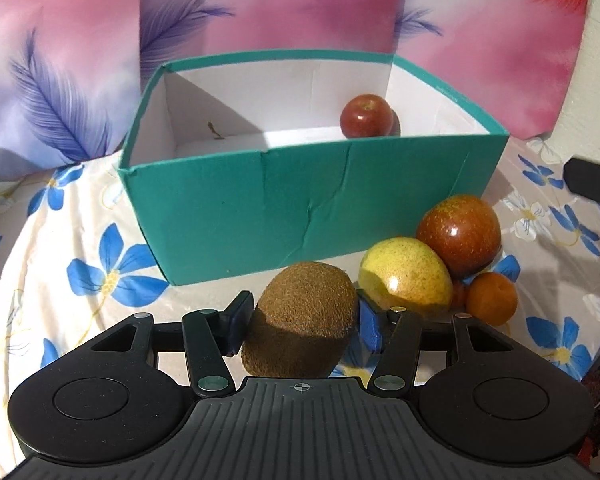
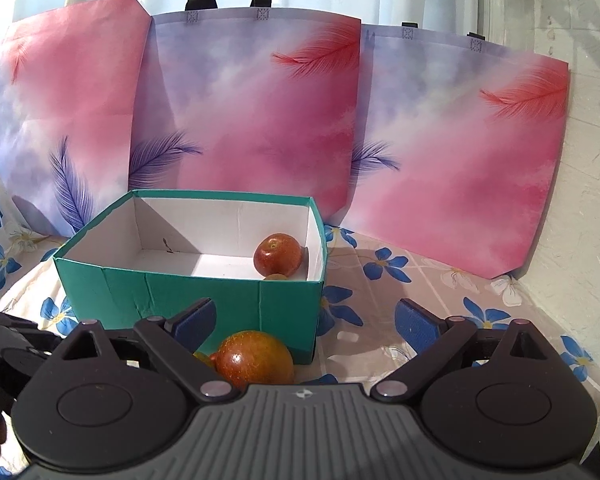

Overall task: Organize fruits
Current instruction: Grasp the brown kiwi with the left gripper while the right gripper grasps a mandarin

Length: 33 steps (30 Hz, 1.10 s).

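In the lower centre of the left wrist view, the left tongs are clamping a brown kiwi between their blue pads, one pad pressing on each flank of the fruit. The kiwi is lying with its long axis running forward along the fingers, its far end pointing up-frame and slightly right toward the near wall of the teal box. It appears to be lifted just clear of the flowered tablecloth, though the contact underneath is hidden.

Just right of the kiwi, a yellow-green fruit, a large red-and-yellow apple and a small orange fruit are bunching together on the cloth, touching one another, close to the box's near right corner.

The box is standing straight ahead of the held kiwi, so the coming move is likely a lift over the near rim and a drop inside. A small red apple is already sitting toward the far right of the box's white floor; the left half looks bare.

In the right wrist view, the right tongs are gaping wide and holding nothing, hovering above the large apple near the bottom centre of that frame, with the box beyond at centre left. The left hand is the one already carrying fruit. Pink feather-print bags are lining the wall behind.
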Motion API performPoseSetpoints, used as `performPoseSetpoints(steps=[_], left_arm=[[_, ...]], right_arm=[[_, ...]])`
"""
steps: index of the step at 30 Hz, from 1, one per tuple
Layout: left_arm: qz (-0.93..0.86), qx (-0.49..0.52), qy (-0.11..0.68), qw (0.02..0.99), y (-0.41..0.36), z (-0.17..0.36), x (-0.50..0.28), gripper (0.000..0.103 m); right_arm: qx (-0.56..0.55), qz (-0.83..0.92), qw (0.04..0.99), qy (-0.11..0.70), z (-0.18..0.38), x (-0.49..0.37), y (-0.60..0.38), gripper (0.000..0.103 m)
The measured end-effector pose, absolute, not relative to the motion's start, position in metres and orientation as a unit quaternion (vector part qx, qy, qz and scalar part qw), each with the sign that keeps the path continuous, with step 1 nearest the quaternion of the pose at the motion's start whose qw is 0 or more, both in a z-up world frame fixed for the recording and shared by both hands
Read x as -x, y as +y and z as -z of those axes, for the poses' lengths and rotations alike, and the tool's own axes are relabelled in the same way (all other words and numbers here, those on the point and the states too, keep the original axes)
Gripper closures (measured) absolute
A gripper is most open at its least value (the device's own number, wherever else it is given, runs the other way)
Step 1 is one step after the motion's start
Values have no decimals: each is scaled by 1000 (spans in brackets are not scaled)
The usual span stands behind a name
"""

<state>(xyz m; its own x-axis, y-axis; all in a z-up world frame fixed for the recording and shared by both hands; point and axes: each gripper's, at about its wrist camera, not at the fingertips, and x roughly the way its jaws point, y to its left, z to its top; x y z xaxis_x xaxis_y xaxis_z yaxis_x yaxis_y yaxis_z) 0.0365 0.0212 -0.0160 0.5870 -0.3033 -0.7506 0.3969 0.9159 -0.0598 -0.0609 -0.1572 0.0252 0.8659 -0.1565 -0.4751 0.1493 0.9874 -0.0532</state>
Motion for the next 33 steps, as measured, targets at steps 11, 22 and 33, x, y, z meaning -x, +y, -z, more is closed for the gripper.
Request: performPoseSetpoints(steps=[11, 22, 33], left_arm=[[188, -40, 395, 898, 28, -11, -25, 44], [173, -42, 398, 900, 31, -16, -17, 44], [170, -43, 398, 901, 30, -22, -15, 44]], right_arm=[[8, 43, 942, 333, 29, 49, -148, 30], [0, 28, 920, 391, 72, 35, -148, 46], [-1, 16, 923, 384, 75, 36, -147, 58]])
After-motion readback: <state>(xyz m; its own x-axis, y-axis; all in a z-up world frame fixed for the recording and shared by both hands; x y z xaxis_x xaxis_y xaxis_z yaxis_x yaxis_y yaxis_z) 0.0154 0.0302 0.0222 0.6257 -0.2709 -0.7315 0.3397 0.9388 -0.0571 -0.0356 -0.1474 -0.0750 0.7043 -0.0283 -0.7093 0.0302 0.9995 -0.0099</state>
